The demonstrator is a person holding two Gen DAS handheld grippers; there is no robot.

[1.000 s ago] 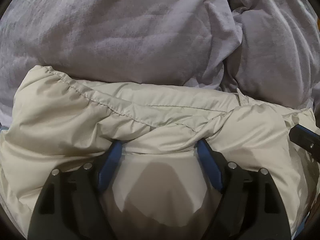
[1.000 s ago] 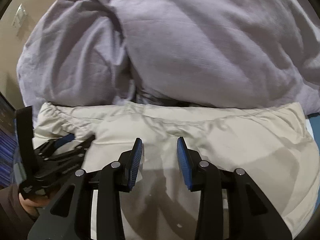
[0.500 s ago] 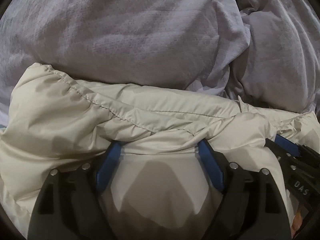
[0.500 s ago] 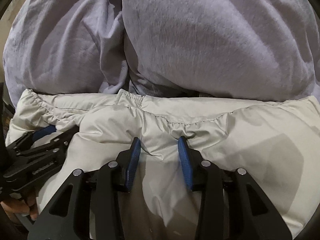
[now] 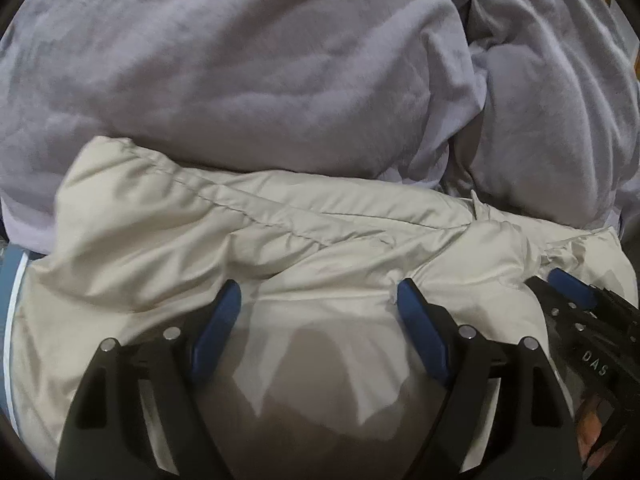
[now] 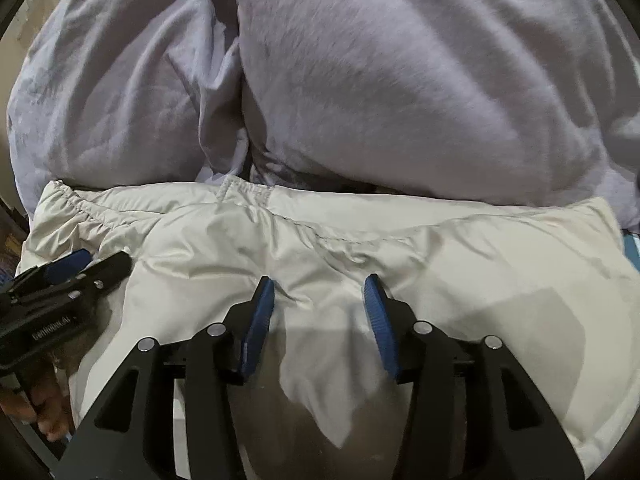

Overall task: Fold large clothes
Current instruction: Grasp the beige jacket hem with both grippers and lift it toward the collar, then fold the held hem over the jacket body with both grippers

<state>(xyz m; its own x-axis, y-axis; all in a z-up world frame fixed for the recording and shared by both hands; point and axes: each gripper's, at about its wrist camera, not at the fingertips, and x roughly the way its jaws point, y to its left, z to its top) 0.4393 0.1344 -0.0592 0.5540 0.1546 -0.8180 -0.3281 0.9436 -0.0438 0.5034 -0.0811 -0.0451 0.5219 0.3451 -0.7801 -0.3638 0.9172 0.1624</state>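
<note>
Cream, slick puffy quilted jacket [image 5: 280,248] lies folded on the bed, filling the lower half of both wrist views; stitched elastic hem runs 9 to 3 o'clock across it. It butts against a rumpled lilac-grey fleece blanket [image 5: 260,72] heaped at 12 o'clock.

L gripper [image 5: 316,300]: blue-padded jaws stand wide apart, tips pressed down on the cream fabric, a puffed bulge rising between them. Nothing pinched, so open. R gripper [image 6: 320,300]: jaws have just been opening; fabric sits between them but the pads look clear of it, so released, open. Each gripper shows in the other's view: R at 3 o'clock in the left view, L at 9 o'clock in the right view [image 6: 68,276], both resting near the jacket's side edges. Part of a hand shows behind each.

Risks, as judged:
- Padded fill is springy; with both claws open, the fold could puff up and unroll once pressure lifts.
- Slippery shell may slide off the fold line if tips drag on withdrawal.
- A pad could snag the gathered hem and pull the layer askew.

Surroundings: blue sheet w/ white stripe [image 5: 12,280] peeks out at 9 o'clock in the left view. The blanket heap crowds the jacket's far edge, leaving little room for any push toward 12 o'clock.
</note>
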